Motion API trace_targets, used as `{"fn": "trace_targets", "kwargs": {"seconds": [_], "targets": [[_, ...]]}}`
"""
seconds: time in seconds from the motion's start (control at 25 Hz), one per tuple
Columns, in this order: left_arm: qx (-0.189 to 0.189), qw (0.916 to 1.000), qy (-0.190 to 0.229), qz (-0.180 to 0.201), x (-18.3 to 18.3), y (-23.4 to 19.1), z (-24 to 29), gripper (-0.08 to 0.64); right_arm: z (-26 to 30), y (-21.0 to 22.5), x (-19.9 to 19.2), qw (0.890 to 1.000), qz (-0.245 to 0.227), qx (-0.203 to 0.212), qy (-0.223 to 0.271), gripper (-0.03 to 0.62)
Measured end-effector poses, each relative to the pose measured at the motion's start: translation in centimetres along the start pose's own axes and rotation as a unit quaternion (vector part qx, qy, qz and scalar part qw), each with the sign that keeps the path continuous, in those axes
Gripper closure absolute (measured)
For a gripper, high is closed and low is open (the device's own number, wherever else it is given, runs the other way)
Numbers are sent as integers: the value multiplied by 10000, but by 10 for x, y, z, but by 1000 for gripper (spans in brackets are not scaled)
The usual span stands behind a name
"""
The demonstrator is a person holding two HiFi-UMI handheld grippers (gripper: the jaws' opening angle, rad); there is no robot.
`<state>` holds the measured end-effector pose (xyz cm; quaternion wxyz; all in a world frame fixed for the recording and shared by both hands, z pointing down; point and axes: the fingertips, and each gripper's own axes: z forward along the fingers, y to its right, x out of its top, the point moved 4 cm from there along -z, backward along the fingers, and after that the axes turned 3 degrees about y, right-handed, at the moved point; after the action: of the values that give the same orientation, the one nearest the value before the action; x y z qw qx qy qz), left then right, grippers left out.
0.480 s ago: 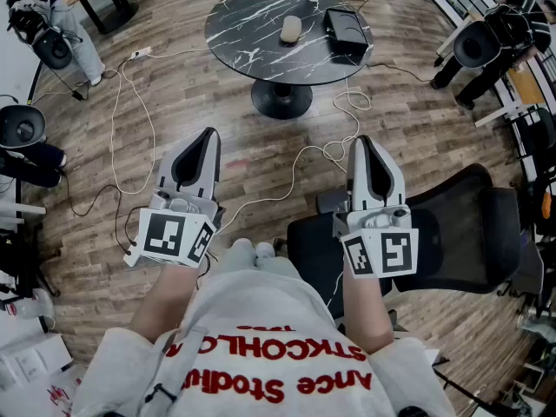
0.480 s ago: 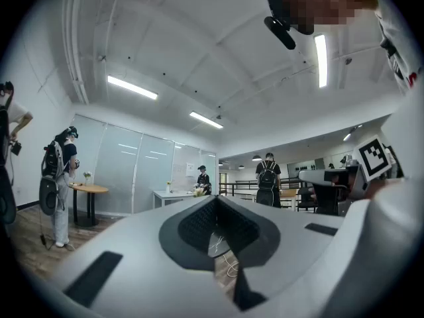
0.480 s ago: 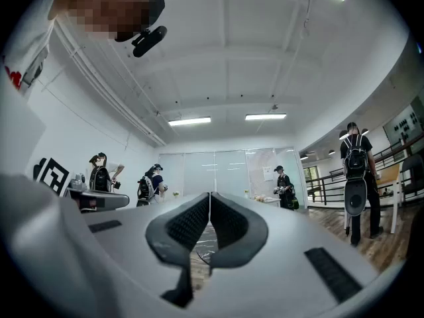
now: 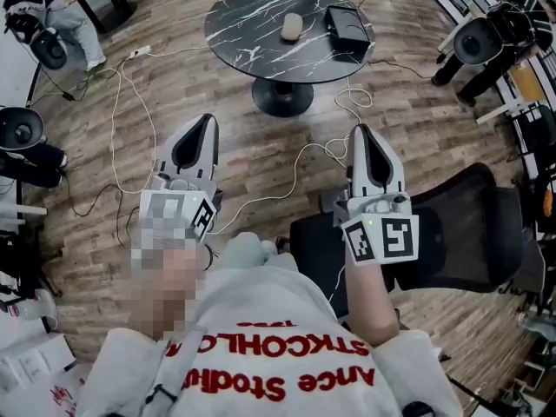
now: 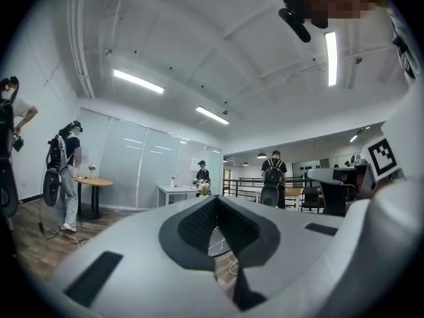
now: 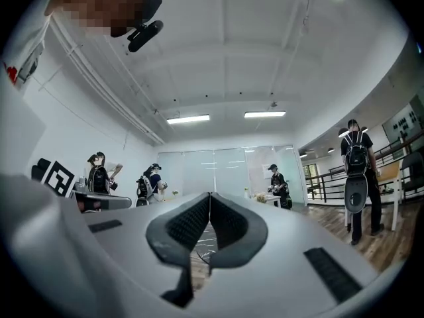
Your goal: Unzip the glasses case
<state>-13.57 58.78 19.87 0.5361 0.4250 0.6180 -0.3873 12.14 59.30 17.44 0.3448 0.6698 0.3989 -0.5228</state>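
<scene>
**Head view.** The round marble table (image 4: 252, 24) sits at top centre. On it is a pale oval thing I take for the glasses case (image 4: 291, 27), just beside a black box (image 4: 346, 26). The left gripper (image 4: 208, 122) is at centre left and the right gripper (image 4: 360, 131) at centre right. Both hang over the wood floor (image 4: 417, 137), well apart from the table and the case. Loose cables (image 4: 295, 168) trail through the middle of the frame, below the table foot. A black chair (image 4: 469, 233) fills the lower right, just beside the right arm.

**Left gripper view.** The pads (image 5: 199, 225) meet at the tip, so the jaws are closed with nothing between them. Only room and ceiling lie ahead, and the case is not in sight.

**Right gripper view.** Same here: the pads (image 6: 189, 225) are pressed together and empty. No case is in sight.

**Risks, my reading.**
- The task is not yet begun.
- The cables could snag a foot on the approach.
- The case looks small and rounded on a slick top. Tugging the zip tab without the other gripper pinning the body would likely drag or spin the case toward the edge.
- Closed jaws reaching the tab would shove it rather than take it, so they must part first.
</scene>
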Motion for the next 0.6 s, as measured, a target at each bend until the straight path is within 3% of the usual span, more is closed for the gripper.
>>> {"fn": "trace_targets", "kwargs": {"seconds": [0.36,0.6], "targets": [[21,9999,119,13,2,-30,52,552,60,12,-17,9998,151,126,-102,575],[-222,9997,89,66,-13,-67,134,552,130,35,-36,9998,115,-1,-146,575]]}}
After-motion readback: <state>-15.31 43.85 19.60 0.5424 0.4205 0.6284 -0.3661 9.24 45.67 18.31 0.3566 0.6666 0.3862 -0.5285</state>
